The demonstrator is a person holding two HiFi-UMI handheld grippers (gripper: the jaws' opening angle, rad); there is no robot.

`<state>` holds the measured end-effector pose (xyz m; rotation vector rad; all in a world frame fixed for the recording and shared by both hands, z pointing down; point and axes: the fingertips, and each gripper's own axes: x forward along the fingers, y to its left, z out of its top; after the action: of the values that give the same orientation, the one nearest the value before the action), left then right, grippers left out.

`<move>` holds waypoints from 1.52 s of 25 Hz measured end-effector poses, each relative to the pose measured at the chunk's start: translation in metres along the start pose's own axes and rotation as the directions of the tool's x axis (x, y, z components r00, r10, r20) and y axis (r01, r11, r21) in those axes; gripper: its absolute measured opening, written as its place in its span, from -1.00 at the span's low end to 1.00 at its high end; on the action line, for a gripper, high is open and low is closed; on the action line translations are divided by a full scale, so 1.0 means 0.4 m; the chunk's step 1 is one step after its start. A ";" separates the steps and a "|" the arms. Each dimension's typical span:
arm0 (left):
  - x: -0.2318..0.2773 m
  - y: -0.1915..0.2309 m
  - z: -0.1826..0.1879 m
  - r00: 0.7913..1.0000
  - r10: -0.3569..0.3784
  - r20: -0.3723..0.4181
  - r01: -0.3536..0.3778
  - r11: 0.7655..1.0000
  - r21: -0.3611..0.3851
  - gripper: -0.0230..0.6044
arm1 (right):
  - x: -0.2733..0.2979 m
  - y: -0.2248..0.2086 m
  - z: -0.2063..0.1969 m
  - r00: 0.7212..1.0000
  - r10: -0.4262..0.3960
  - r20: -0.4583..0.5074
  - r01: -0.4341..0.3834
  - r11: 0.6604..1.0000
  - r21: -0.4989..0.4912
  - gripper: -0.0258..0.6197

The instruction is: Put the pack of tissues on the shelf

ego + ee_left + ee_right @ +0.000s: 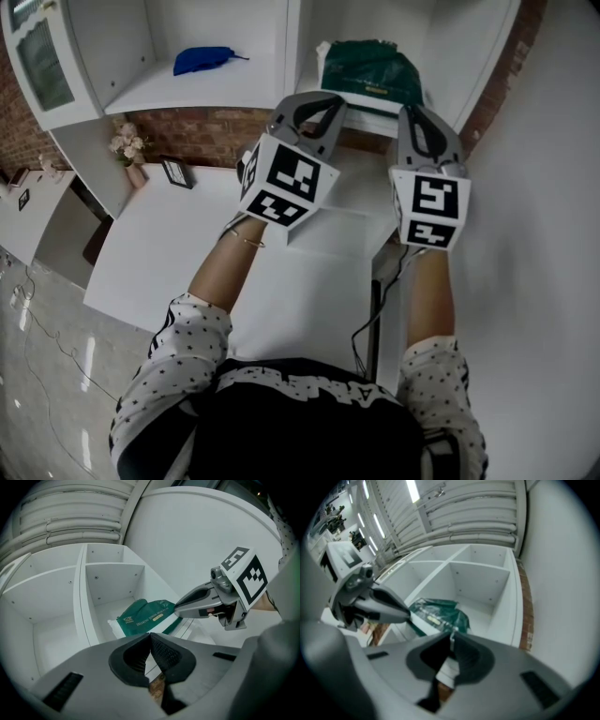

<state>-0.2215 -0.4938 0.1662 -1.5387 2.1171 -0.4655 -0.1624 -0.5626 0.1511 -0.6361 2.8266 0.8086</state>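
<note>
The green pack of tissues (370, 66) lies in the right compartment of the white shelf (187, 89), close to its front edge. It also shows in the left gripper view (145, 616) and the right gripper view (438, 611). My left gripper (321, 97) hovers just in front of the pack's left side, jaws shut (151, 634) with nothing between them. My right gripper (417, 108) is at the pack's right front corner. Its tip (177, 607) touches the wrapper, and its jaws are closed (453, 637) with a thin pale sliver of wrapper pinched between them.
A blue cloth (202, 59) lies in the left compartment. Below the shelf a white table (187, 253) carries a small flower vase (127, 150) and a picture frame (176, 172) against the brick wall. A cabinet with a glass door (37, 66) stands at left. A white wall (534, 234) is at right.
</note>
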 end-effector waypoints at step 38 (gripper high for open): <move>0.041 0.011 -0.029 1.000 -0.017 -0.014 0.017 1.000 -0.011 -0.81 | 0.052 0.004 -0.033 0.999 0.002 -0.049 -0.005 0.999 -0.051 -0.79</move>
<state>-0.2355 -0.5081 0.1705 -1.5657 2.1221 -0.4725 -0.1821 -0.5759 0.1580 -0.6674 2.8597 0.8810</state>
